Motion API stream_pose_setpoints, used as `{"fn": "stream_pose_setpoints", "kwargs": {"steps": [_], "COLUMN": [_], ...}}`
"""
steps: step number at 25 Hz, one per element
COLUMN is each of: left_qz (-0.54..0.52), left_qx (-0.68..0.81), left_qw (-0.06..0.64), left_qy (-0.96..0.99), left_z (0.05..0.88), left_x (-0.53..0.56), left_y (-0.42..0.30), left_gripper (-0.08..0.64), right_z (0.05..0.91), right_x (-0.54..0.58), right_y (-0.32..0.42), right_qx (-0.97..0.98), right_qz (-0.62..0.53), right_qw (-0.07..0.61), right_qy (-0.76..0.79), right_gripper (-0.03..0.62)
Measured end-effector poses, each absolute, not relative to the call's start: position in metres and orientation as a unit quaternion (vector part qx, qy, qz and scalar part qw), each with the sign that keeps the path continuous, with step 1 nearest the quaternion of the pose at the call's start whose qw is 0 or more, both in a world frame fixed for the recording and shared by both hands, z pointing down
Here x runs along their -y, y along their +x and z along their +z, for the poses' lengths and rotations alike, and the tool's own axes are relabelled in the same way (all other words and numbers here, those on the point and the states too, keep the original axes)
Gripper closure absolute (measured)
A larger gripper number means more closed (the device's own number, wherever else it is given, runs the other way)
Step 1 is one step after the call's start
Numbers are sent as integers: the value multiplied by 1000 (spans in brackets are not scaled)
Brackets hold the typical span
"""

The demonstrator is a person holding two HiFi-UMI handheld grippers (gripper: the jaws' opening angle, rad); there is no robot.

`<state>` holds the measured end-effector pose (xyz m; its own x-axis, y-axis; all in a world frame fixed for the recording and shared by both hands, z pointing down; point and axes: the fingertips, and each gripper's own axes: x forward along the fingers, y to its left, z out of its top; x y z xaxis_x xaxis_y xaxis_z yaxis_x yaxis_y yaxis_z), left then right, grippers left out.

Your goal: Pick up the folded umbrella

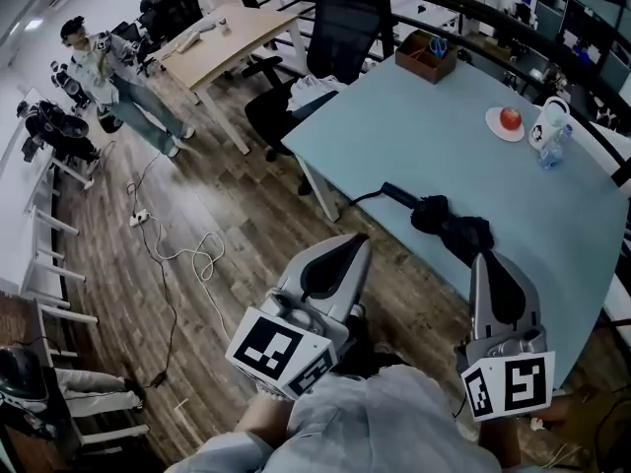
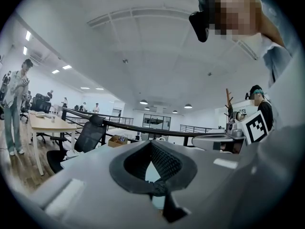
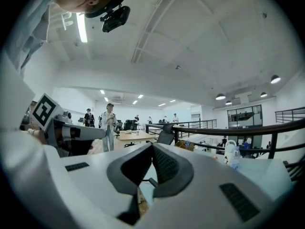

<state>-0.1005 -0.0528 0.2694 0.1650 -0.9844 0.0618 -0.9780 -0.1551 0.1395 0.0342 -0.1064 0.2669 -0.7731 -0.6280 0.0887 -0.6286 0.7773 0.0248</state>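
Note:
The folded black umbrella [image 1: 449,227] lies on the light blue table [image 1: 444,116] near its front edge, with its handle [image 1: 396,195] pointing left. My left gripper [image 1: 359,240] is held level over the wooden floor, just left of the table's edge and short of the handle; its jaws are shut and hold nothing. My right gripper [image 1: 482,260] sits just in front of the umbrella's right end, jaws together and empty. In the left gripper view the left gripper [image 2: 151,145] has its pads meeting, and in the right gripper view the right gripper [image 3: 152,147] does too.
On the table's far side stand a brown box [image 1: 426,55], a plate with a red apple [image 1: 508,120], a white mug [image 1: 549,122] and a water bottle [image 1: 550,152]. A black office chair [image 1: 340,37] stands at the table's left end. Cables [image 1: 182,254] trail on the floor. A person [image 1: 123,82] stands far left.

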Motion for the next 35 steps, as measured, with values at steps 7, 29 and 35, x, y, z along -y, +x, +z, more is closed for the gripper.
{"fn": "stream_pose_setpoints", "kwargs": {"steps": [7, 29, 35], "left_qz": [-20, -7, -7], "left_qx": [602, 449, 406], "left_qw": [75, 87, 84], "left_qy": [795, 889, 910], "left_z": [275, 284, 289], "left_x": [100, 180, 185], "left_y": [-114, -163, -165], "left_gripper": [555, 555, 555], "right_z": [270, 276, 277], "right_x": [137, 169, 162], "right_y": [21, -17, -16], "right_qx": [925, 833, 804], "right_qz": [5, 17, 12], "right_qw": [47, 57, 59], "right_qy": [376, 550, 592], "right_gripper": [594, 594, 594]}}
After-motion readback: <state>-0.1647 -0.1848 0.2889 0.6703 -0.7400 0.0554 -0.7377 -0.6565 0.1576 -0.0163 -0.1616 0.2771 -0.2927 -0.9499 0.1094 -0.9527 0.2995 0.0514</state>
